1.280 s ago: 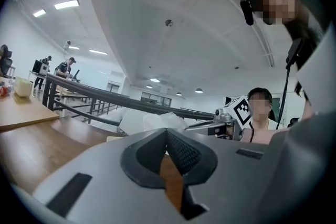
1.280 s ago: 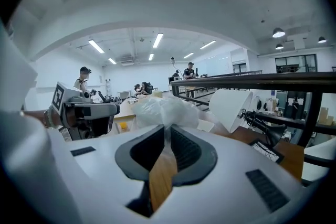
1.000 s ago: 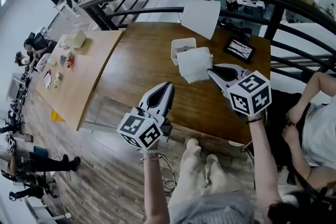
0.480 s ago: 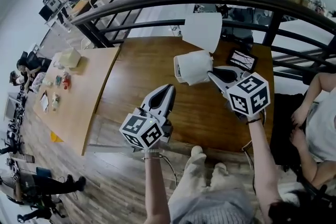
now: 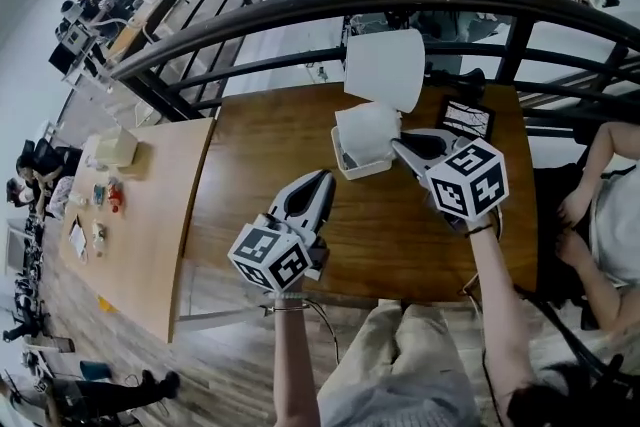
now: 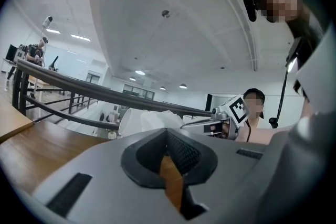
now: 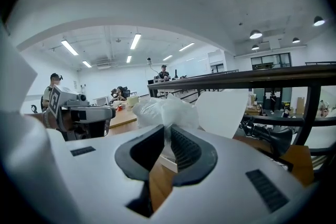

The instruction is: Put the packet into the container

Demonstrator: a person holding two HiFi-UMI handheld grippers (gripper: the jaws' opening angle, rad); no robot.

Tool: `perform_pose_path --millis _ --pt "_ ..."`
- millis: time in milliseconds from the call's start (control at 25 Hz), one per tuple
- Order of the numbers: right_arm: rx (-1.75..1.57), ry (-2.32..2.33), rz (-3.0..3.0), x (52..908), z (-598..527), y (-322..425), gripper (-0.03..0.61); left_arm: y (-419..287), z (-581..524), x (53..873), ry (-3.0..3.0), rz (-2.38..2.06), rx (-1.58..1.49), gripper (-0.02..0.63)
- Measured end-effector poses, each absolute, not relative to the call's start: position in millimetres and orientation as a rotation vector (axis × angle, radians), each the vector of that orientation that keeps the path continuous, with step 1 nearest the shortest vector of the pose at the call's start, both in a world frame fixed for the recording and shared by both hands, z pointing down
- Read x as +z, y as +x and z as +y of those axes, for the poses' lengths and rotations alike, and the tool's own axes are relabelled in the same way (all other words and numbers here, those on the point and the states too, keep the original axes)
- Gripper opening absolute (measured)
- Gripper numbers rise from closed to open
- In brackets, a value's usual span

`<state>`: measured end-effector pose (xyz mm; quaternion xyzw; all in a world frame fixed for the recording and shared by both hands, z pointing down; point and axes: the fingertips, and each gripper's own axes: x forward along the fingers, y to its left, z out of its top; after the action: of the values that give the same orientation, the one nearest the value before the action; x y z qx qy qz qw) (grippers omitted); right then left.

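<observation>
my right gripper (image 5: 398,143) is clamped on the packet (image 5: 367,130), which hangs directly over the container (image 5: 358,171), just left of my tips.

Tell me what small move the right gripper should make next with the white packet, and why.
Probably lower the right gripper a little. Its fingers are shut on the packet, which appears to hang just over the white container rather than down inside it, so sinking it in before opening seems safest.

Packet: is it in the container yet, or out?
Not released: the packet is pinched in the right gripper over the container; whether its bottom dips inside, cannot tell.
</observation>
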<state>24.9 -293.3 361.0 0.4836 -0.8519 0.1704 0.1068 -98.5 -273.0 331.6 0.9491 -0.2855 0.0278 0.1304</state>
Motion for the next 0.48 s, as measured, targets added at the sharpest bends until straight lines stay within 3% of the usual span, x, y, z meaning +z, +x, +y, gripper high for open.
perform_pose_path --millis 480 --pt "0.603 1.367 -2.465 414 -343 12 0.048 -88 -320 389 2.701 -0.764 0.166 0.005"
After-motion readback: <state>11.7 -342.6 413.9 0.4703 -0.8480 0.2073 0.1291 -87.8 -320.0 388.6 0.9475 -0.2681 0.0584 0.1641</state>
